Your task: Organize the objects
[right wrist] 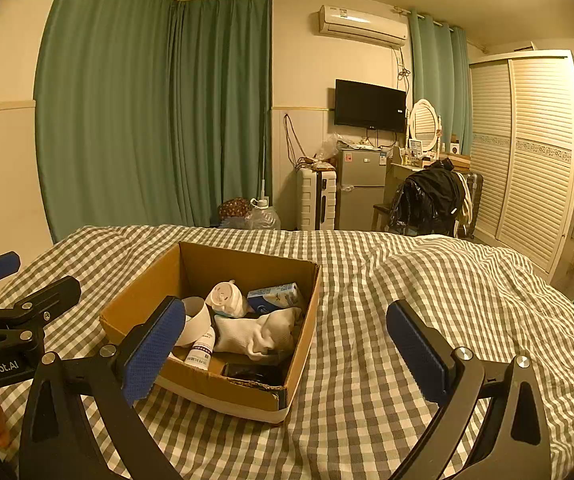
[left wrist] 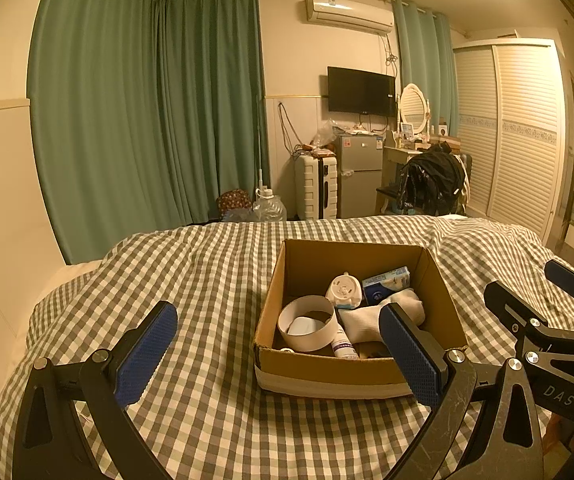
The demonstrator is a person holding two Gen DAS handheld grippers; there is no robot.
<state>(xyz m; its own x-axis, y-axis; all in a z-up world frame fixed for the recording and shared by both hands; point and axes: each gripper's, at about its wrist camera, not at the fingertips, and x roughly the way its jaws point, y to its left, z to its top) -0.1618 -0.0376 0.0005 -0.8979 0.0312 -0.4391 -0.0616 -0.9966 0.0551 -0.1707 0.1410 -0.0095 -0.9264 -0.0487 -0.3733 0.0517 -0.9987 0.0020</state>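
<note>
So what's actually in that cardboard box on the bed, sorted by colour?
In the cardboard box, as far as the views show:
White: 4 - paper ring, round plastic gadget, rolled socks, small tube
Blue: 1 - carton
Black: 1 - flat dark item
Total: 6; a few small bits at the front edge are too hidden to count.

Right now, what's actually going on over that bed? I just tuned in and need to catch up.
A person holds both grippers over a bed with a checked cover. The left gripper and the right gripper are both open and empty, not touching anything. In front of them an open cardboard box sits on the cover, already holding a white sock, a blue carton, a roll of white tape, a white tube and a white round device.
</note>
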